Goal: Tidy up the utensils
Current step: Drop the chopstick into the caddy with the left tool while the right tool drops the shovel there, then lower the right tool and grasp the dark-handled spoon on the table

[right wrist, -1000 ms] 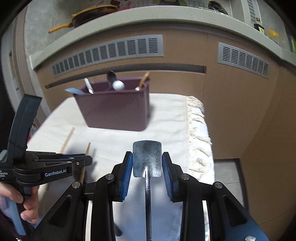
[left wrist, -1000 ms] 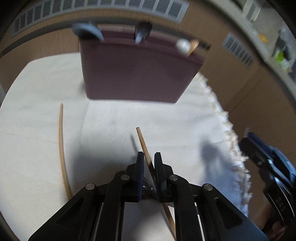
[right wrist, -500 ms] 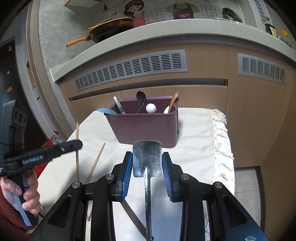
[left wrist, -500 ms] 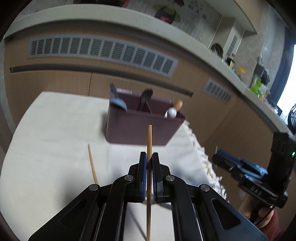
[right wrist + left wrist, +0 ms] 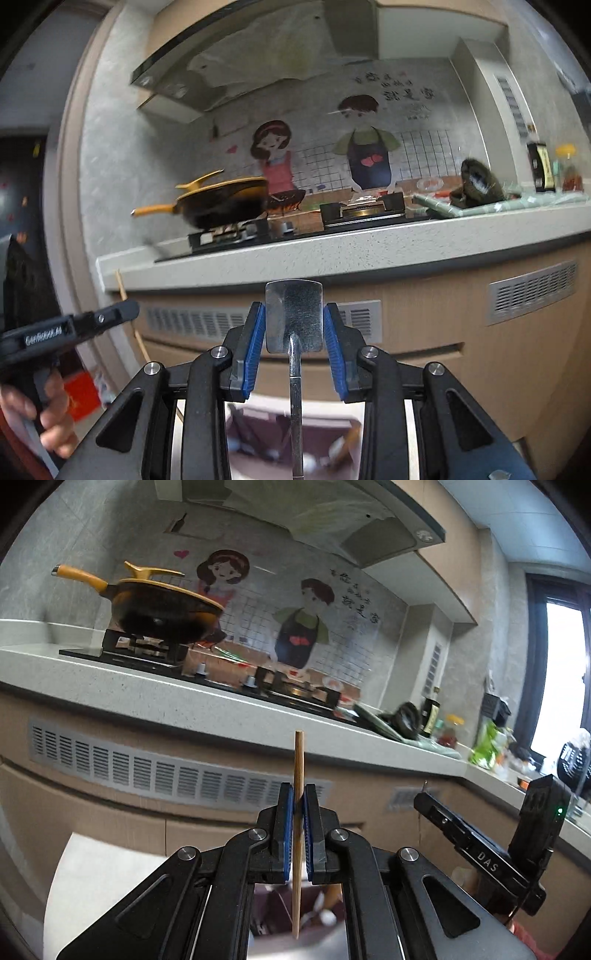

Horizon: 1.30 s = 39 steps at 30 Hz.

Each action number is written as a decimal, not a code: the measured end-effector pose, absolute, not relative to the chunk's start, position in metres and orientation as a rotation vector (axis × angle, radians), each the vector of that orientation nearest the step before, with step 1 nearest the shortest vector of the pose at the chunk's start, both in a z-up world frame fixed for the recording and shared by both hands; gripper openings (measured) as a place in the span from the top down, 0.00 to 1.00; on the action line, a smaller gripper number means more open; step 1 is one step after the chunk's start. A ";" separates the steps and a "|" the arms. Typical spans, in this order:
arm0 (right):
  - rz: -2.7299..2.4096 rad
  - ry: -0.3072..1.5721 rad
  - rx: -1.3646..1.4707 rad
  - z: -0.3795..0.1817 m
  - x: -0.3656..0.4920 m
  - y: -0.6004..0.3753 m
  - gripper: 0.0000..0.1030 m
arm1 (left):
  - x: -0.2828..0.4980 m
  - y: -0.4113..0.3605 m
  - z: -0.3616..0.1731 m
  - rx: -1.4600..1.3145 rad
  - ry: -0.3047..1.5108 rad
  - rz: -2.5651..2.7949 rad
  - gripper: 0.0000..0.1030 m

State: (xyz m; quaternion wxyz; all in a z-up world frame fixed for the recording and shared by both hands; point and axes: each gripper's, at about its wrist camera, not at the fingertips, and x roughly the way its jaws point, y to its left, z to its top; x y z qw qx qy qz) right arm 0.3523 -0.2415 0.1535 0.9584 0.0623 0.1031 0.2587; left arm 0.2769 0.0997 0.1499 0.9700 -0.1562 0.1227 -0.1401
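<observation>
Left gripper [image 5: 299, 808] clamps an upright wooden chopstick [image 5: 297, 775]; right gripper [image 5: 294, 325] grips a metal spatula [image 5: 293, 314], both above the maroon utensil bin [image 5: 258, 435].

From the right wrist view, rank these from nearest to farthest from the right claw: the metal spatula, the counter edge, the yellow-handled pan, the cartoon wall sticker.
1. Metal spatula: between the right claw's blue pads, blade up.
2. Counter edge: straight ahead, above the vents.
3. Yellow-handled pan: on the stove, up and left.
4. Cartoon wall sticker: on the back wall, behind the stove.
</observation>
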 end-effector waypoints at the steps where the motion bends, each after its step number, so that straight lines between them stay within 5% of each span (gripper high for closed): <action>1: 0.513 0.214 0.138 0.149 0.365 -0.237 0.72 | 0.289 0.101 0.146 -0.317 0.252 -0.275 0.95; 19: 0.486 0.345 0.107 0.066 0.441 -0.192 0.69 | 0.360 0.076 0.045 -0.279 0.422 -0.268 0.92; 32: 0.447 0.516 -0.005 0.052 0.357 -0.261 0.61 | 0.293 0.088 0.050 -0.251 0.510 -0.199 0.76; 39: 0.612 0.730 -0.200 0.006 0.309 -0.253 0.61 | 0.249 0.098 -0.001 -0.236 0.707 -0.092 0.70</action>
